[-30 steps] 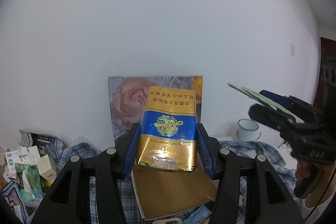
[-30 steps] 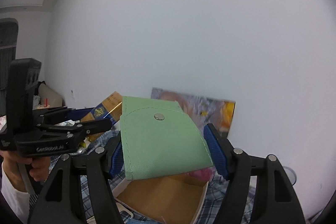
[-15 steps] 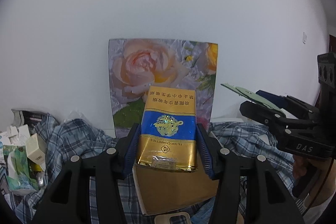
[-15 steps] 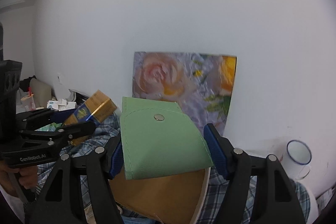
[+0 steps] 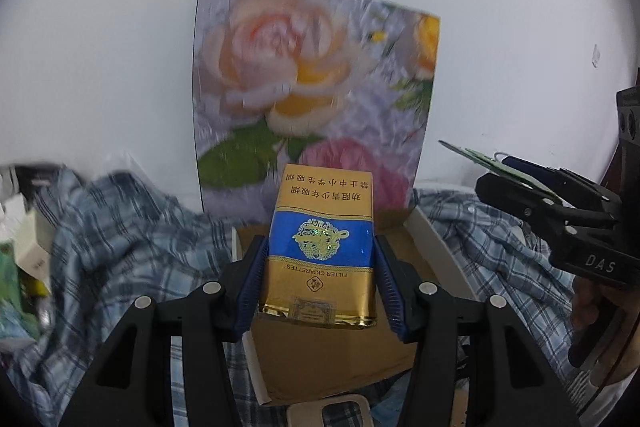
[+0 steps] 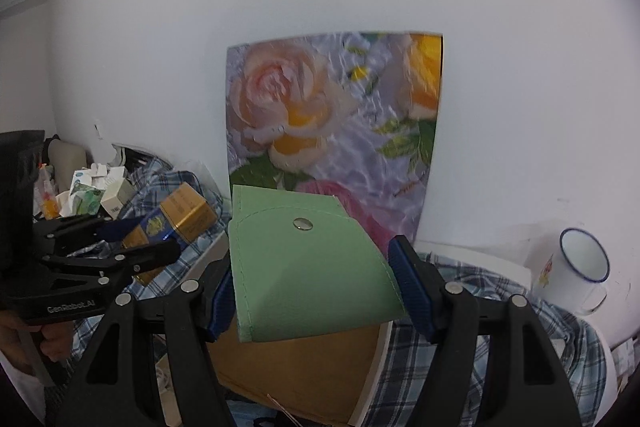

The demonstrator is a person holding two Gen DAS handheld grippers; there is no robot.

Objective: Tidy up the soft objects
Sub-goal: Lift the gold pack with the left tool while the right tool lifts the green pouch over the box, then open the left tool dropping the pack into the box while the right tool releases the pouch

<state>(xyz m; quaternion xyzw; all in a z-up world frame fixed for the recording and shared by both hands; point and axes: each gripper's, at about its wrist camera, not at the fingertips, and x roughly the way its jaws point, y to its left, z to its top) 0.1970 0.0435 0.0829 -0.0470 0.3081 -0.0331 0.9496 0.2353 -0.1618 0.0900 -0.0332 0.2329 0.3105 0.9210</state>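
Note:
My left gripper (image 5: 320,263) is shut on a gold and blue cigarette pack (image 5: 322,243) and holds it above an open box with a brown floor (image 5: 344,359). My right gripper (image 6: 312,279) is shut on a flat green pouch (image 6: 308,267) with a metal snap, above the same box (image 6: 304,375). The box's raised lid (image 5: 312,99) shows a rose print and leans against the white wall. The right gripper also shows in the left wrist view (image 5: 492,163), and the left gripper in the right wrist view (image 6: 132,227) with the pack (image 6: 176,219).
A blue plaid shirt (image 5: 120,239) lies crumpled around the box. Small cartons and packets (image 6: 92,191) are heaped at the far left. A white enamel mug (image 6: 576,267) stands at the right by the wall. A phone (image 5: 332,413) lies at the box's near edge.
Both grippers have tilted down and moved closer to the box with their objects held; the rose-print lid and the box floor now fill more of each view.

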